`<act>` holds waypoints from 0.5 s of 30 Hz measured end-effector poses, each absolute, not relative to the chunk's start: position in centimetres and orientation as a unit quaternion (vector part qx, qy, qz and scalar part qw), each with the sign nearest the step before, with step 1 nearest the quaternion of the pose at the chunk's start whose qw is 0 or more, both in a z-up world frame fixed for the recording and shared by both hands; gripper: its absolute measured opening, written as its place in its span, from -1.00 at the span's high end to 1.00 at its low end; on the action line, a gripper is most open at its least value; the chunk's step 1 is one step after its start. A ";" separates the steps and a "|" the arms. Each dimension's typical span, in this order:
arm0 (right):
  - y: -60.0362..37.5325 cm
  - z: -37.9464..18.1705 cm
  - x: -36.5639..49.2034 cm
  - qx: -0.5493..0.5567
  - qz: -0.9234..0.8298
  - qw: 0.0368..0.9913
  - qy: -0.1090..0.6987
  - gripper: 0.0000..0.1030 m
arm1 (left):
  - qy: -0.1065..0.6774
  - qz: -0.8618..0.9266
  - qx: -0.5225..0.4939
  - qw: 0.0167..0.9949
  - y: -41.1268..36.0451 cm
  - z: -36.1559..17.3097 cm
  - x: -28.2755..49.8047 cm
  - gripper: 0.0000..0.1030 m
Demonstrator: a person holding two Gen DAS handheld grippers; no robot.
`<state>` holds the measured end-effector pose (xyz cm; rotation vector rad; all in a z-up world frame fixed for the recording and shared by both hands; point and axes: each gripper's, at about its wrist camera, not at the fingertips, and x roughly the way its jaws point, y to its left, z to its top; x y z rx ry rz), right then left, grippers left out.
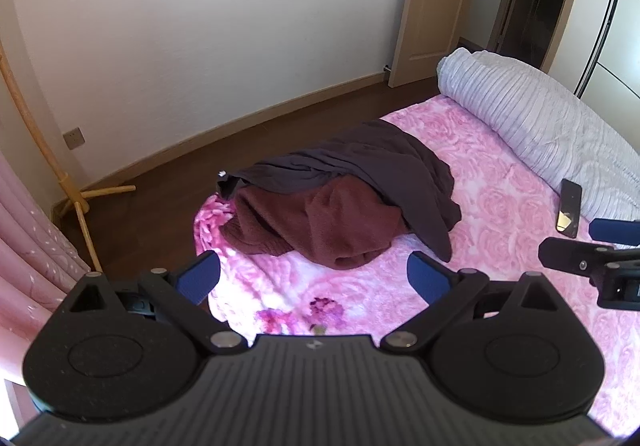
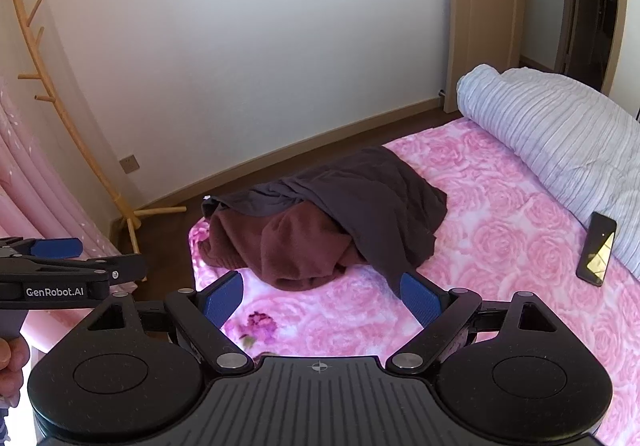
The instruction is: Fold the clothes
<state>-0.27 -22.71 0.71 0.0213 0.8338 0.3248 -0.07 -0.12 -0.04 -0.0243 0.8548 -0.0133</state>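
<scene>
The bed (image 1: pixel 500 173), covered with a pink rose-patterned blanket (image 2: pixel 500 230), fills the lower right of both views, with a white wall and brown floor beyond it. Along its far right side lies a rolled pale striped quilt (image 1: pixel 532 113). Near the bed's corner sits the pile of clothes: a dark grey garment (image 1: pixel 384 161) draped over a crumpled maroon fleece garment (image 1: pixel 316 221), which shows from under it on the near-left side. Neither piece is folded.

The left tool (image 1: pixel 312 278) hovers over the blanket with its blue-padded fingers (image 1: pixel 198 274) spread wide and nothing between them; the pile lies straight ahead, just beyond the fingertips and not touching them. The right tool (image 2: pixel 320 296) is likewise wide open and empty, the pile directly ahead (the grey garment's hanging edge ends close to its right-hand finger). Each tool appears at the edge of the other's view, side by side.

A black phone (image 2: pixel 597 248) rests on the blanket against the quilt, well apart from the pile. A wooden coat stand (image 2: pixel 60 117) rises at the left by pink curtains (image 1: pixel 24 230).
</scene>
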 end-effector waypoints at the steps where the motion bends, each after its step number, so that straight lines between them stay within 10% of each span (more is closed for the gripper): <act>1: -22.9 0.6 -0.3 0.012 0.158 0.901 0.403 -0.72 | 0.414 -0.007 -0.011 0.910 -0.3 -0.1 -0.2 -0.91; 15: -23.6 0.2 -0.7 0.016 0.160 0.901 0.403 -0.72 | 0.423 -0.022 -0.016 0.906 -0.8 -0.3 -0.4 -0.91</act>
